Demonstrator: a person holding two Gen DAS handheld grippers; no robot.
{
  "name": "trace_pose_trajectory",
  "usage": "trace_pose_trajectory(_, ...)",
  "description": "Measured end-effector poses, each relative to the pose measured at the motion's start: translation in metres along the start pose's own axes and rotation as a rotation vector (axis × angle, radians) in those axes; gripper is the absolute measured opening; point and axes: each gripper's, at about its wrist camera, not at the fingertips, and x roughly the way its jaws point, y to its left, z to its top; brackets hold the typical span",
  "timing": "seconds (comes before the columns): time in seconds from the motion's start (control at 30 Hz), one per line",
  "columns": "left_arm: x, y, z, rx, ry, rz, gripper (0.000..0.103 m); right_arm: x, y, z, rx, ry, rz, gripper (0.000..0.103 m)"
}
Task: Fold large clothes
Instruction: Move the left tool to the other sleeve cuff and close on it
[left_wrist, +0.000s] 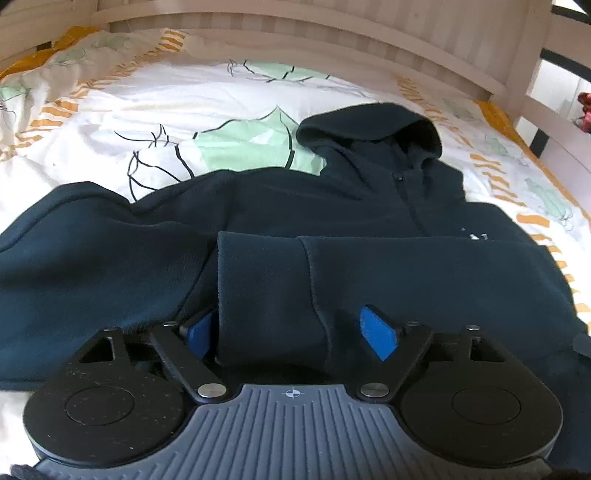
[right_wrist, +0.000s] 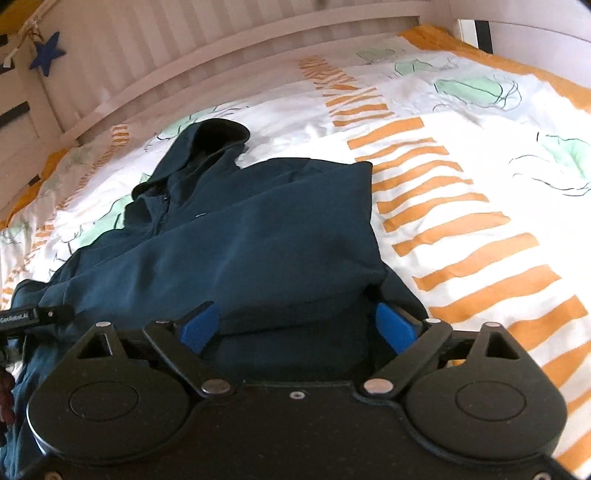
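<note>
- The dark navy hoodie (left_wrist: 369, 206) lies spread on the bed (left_wrist: 147, 122), hood toward the slatted headboard (left_wrist: 295, 33).
- A folded sleeve (left_wrist: 266, 280) sits between the left tool (left_wrist: 291, 332)'s parted blue pads, ungripped.
- The right tool (right_wrist: 299, 326) is wide apart around a fold near the bed's striped edge.

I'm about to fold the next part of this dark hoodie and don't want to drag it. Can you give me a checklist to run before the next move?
1. Left gripper open: ok, blue pads wide apart.
2. Sleeve cuff free of those pads: cannot tell, it lies between them.
3. Right gripper open: ok, wide.
4. Folded hoodie edge free of the right pads: cannot tell.
5. Hood laid flat on the duvet: ok.
</note>
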Motion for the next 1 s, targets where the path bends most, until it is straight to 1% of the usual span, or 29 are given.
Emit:
trace_pose_trajectory(0.07, -0.011, 0.001, -0.003, -0.020, -0.014, -0.011, 0.093, -0.010, 0.000, -0.003, 0.019, -0.004, 0.021, 0.096)
trace_pose_trajectory(0.1, -0.017, 0.001, -0.005, -0.028, -0.021, -0.016, 0.099, -0.016, 0.001, -0.004, 0.026, -0.007, 0.026, 0.097)
trace_pose_trajectory(0.2, -0.037, 0.004, -0.010, -0.040, -0.039, -0.015, 0.103, -0.030, 0.006, -0.011, 0.015, -0.012, 0.028, 0.099)
trace_pose_trajectory(0.3, -0.058, 0.011, -0.015, -0.050, -0.058, -0.010, 0.103, -0.041, 0.015, -0.020, -0.024, -0.016, 0.031, 0.103)
trace_pose_trajectory(0.37, -0.071, 0.019, -0.017, -0.060, -0.071, 0.004, 0.103, -0.049, 0.024, -0.027, -0.055, -0.015, 0.041, 0.102)
trace_pose_trajectory(0.53, -0.103, 0.048, -0.023, -0.096, -0.101, 0.046, 0.103, -0.060, 0.047, -0.040, -0.112, -0.003, 0.085, 0.102)
trace_pose_trajectory(0.63, -0.119, 0.070, -0.026, -0.133, -0.115, 0.076, 0.103, -0.065, 0.060, -0.048, -0.137, 0.020, 0.109, 0.103)
trace_pose_trajectory(0.8, -0.134, 0.107, -0.031, -0.204, -0.121, 0.122, 0.103, -0.069, 0.079, -0.056, -0.171, 0.033, 0.128, 0.103)
trace_pose_trajectory(1.0, -0.138, 0.146, -0.036, -0.280, -0.116, 0.166, 0.103, -0.072, 0.096, -0.062, -0.201, 0.045, 0.143, 0.103)
